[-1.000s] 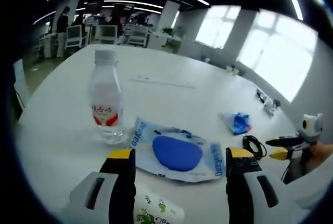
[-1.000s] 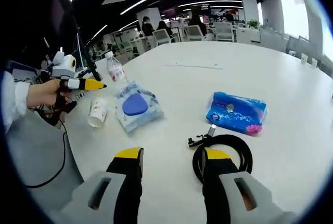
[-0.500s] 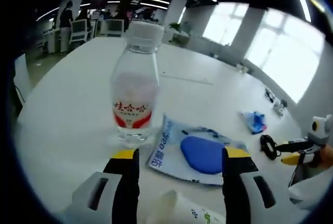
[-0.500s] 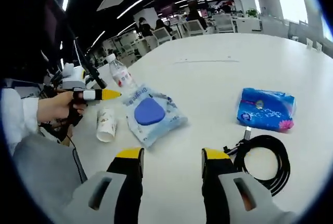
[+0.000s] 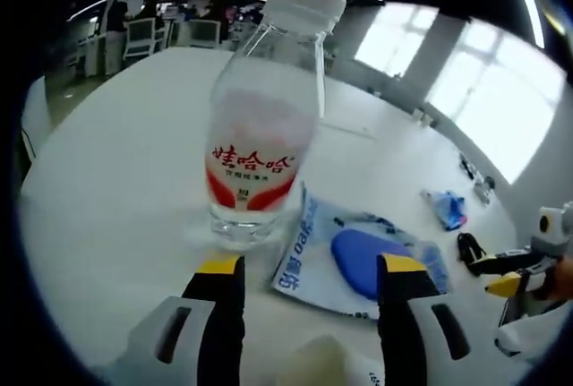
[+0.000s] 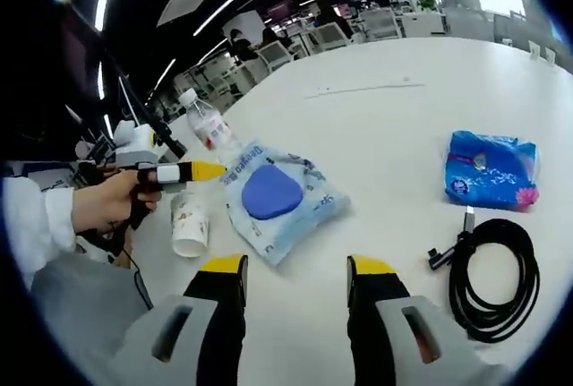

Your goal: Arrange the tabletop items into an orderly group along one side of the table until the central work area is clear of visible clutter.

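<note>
A clear water bottle with a red label and white cap stands upright just beyond my left gripper, which is open with nothing between its jaws. A white-and-blue wipes pack lies flat to the bottle's right, and a paper cup lies on its side below the jaws. My right gripper is open over bare table, short of the wipes pack. In the right gripper view the bottle, the cup and the hand-held left gripper are at the left.
A blue tissue pack and a coiled black cable lie to the right on the white table. Both also appear far right as the tissue pack and cable. Office desks and chairs stand beyond the table.
The left gripper has closed in on the bottle, which now looms large. The right gripper has swung left toward the wipes pack, leaving the cable off to its right.
</note>
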`<control>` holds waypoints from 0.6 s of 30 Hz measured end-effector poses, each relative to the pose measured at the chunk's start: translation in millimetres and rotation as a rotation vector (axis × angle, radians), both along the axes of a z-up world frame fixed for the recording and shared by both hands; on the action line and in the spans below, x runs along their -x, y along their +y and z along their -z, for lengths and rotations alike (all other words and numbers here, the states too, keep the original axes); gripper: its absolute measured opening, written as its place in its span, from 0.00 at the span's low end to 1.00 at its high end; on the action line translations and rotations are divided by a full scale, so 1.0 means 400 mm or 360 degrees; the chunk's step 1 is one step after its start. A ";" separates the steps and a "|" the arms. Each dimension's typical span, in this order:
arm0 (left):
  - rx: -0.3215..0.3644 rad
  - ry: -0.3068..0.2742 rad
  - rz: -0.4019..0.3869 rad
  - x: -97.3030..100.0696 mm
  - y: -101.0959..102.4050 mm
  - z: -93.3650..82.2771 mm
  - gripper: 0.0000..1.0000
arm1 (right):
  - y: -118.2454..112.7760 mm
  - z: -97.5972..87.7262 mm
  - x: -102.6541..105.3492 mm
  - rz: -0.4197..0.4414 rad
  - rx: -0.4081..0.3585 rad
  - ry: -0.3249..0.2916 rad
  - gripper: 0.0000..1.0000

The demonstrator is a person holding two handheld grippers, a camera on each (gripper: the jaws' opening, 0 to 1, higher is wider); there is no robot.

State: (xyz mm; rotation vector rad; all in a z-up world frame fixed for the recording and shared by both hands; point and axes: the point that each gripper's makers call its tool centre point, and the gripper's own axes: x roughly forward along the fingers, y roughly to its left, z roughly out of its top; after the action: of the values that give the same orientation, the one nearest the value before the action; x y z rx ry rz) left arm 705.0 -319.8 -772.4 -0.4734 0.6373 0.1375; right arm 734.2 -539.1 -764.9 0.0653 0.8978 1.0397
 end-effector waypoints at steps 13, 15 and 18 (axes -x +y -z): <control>0.0080 0.0013 -0.0068 -0.009 0.038 0.037 0.47 | 0.063 0.054 0.036 0.0042 -0.0036 0.0161 0.39; 0.0091 0.0020 -0.0057 -0.013 0.039 0.044 0.44 | 0.067 0.059 0.034 0.0047 -0.0034 0.0164 0.37; 0.0041 0.0041 -0.0075 -0.003 0.057 0.052 0.37 | 0.070 0.070 0.036 0.0016 -0.0005 0.0146 0.34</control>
State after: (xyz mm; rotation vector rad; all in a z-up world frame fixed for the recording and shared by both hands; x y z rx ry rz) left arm 706.1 -297.2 -793.2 -0.5123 0.6542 0.1802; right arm 719.6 -511.3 -792.9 0.1206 0.9781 1.0355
